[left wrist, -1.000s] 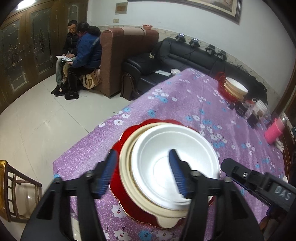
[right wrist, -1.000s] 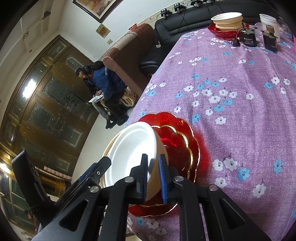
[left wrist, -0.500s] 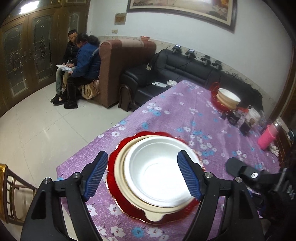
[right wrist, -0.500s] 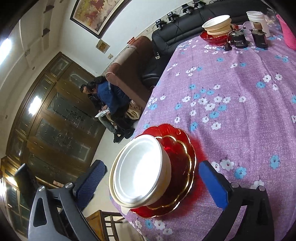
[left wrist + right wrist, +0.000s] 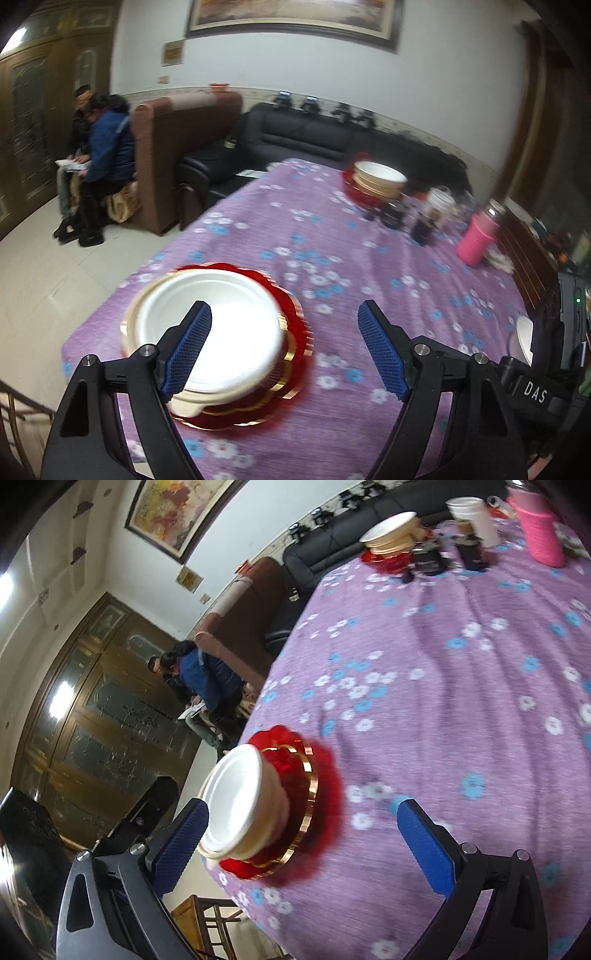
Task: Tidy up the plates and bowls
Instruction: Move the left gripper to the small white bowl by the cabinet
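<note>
A white bowl (image 5: 221,314) sits nested in a cream bowl on a red, gold-rimmed plate (image 5: 291,369) near the table's corner. My left gripper (image 5: 283,308) hovers above and just right of this stack. Its jaws are opening, with only tablecloth between them, and its left finger overlaps the bowl in the picture. In the right wrist view the same bowl (image 5: 232,805) and plate (image 5: 314,797) lie just ahead of my right gripper (image 5: 303,808), which is open wide and touches nothing. A second stack of bowls on a red plate (image 5: 376,181) (image 5: 391,535) stands at the far end.
The purple flowered tablecloth (image 5: 332,240) covers the table. A pink cup (image 5: 476,240), a white paper cup (image 5: 439,206) and small dark items stand near the far stack. A wooden chair (image 5: 210,915) is below the table's corner. Two people sit by the brown armchair (image 5: 173,155).
The right gripper let go of the bowl's rim and opened wide. The left jaws spread wider. Both grippers drew back from the stack, and the left view swung right.
</note>
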